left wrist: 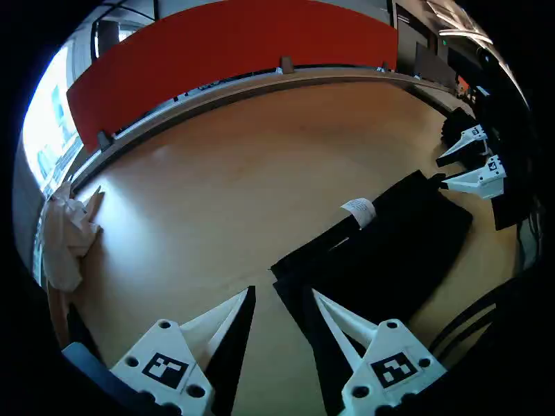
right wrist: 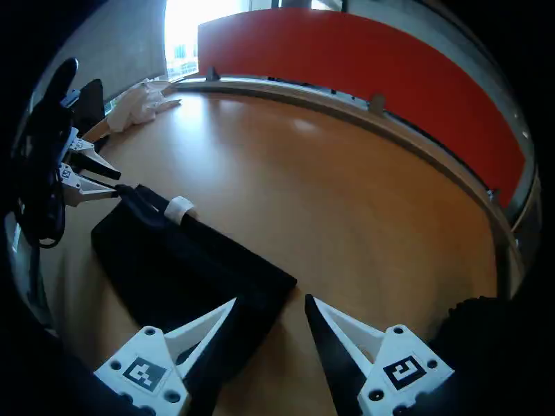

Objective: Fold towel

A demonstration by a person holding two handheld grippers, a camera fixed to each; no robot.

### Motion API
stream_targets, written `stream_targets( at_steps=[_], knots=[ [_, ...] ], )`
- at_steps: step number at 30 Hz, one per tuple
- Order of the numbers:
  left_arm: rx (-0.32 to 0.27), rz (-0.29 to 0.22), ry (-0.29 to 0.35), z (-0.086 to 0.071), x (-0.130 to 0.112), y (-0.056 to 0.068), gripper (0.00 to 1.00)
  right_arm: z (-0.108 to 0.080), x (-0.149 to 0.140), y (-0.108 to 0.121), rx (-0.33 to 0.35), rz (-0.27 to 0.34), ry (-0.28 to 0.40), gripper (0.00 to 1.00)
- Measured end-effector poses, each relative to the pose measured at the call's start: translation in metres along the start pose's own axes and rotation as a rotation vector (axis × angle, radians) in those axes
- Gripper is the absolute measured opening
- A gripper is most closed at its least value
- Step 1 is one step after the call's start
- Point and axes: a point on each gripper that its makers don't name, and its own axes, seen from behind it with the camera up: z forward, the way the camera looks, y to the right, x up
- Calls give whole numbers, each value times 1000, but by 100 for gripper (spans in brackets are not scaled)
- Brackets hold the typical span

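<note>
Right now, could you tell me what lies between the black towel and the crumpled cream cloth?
Nothing: the stretch between the black towel and the cream cloth is bare wooden tabletop, as both the left and right gripper views show.

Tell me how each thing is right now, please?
black towel: folded, lying flat on the table
left gripper: open, at the towel's corner
right gripper: open, holding nothing
pale cloth: crumpled at the table's edge
</note>
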Motion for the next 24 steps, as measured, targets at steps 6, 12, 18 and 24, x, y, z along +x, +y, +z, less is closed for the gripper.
stream_targets(
  at_steps=[6,12,18,24],
  knots=[
    [7,-18,3,0,2,-5,61,2,2,6,-21,-2,6,73],
    [18,-32,7,1,7,-10,72,2,6,13,-45,-4,14,85],
    [31,-38,29,-2,15,-15,95,1,12,16,-57,-11,22,95],
    [33,-43,34,-4,16,-19,98,-2,15,15,-55,-12,32,96]
  ],
)
